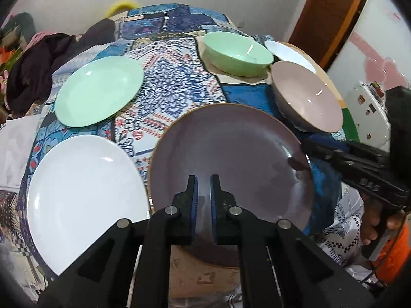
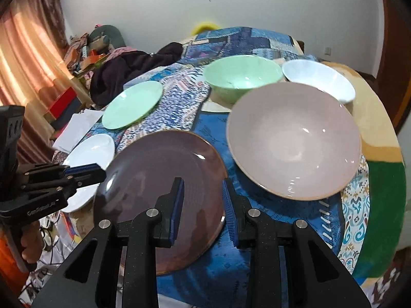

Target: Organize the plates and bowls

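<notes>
A purple plate (image 1: 231, 159) lies at the near edge of the table; it also shows in the right wrist view (image 2: 164, 174). My left gripper (image 1: 203, 179) hovers over its near rim, jaws nearly shut with a narrow gap, holding nothing. My right gripper (image 2: 203, 183) is open over the plate's right rim, empty. A pink bowl (image 2: 292, 138) sits right of the plate. A green bowl (image 2: 241, 77) and a white bowl (image 2: 318, 79) stand behind it. A green plate (image 1: 99, 91) and a white plate (image 1: 84, 184) lie to the left.
A patterned blue cloth (image 1: 174, 82) covers the round table (image 2: 380, 138). Dark clothes (image 2: 128, 71) are heaped at the far left. White paper (image 2: 77, 128) lies by the left edge. A white appliance (image 1: 370, 113) stands to the right.
</notes>
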`<state>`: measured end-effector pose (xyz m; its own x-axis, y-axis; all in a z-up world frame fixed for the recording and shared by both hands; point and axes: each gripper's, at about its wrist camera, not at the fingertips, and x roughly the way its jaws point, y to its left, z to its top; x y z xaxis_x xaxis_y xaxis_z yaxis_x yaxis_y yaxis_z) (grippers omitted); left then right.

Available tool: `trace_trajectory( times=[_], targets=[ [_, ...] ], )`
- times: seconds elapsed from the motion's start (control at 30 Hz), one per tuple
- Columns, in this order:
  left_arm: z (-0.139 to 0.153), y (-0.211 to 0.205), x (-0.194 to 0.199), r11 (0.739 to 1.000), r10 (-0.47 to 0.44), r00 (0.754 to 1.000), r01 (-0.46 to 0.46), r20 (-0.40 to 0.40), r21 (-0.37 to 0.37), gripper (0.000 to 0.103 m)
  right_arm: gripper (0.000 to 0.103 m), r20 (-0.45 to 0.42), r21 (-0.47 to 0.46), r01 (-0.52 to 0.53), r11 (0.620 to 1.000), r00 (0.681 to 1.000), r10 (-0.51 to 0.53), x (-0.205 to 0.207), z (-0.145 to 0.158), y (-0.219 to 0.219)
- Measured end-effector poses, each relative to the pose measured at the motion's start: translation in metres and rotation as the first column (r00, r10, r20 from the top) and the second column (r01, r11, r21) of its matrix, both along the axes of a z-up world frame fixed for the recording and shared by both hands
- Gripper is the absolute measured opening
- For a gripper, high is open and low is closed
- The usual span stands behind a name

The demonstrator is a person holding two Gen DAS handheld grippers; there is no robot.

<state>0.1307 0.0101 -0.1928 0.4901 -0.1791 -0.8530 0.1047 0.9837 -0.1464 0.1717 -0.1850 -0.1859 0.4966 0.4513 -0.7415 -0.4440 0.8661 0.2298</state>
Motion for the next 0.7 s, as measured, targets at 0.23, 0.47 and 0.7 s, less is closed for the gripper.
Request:
trace_trajectory(
  times=[0.23,0.47,0.7],
  targets=[
    [0.012,0.002,-0.004,1.0,0.022,0.998,-0.022,0.053,0.008,0.019,0.03,0.029,-0.006,-0.024,1.0,0.999,0.024,-0.001,0.01,0.011],
    [0.03,0.008,-0.015,0.998,0.051,0.991,-0.054,0.12,0.017,0.04,0.039,0.07,-0.011,-0.053,0.999,0.996,0.053,-0.006,0.021,0.026],
    [0.048,0.027,-0.026,0.993,0.115,0.975,-0.119,0.189,0.015,0.054,0.056,0.129,-0.01,-0.102,0.995,0.986,0.102,-0.013,0.035,0.048]
  ],
)
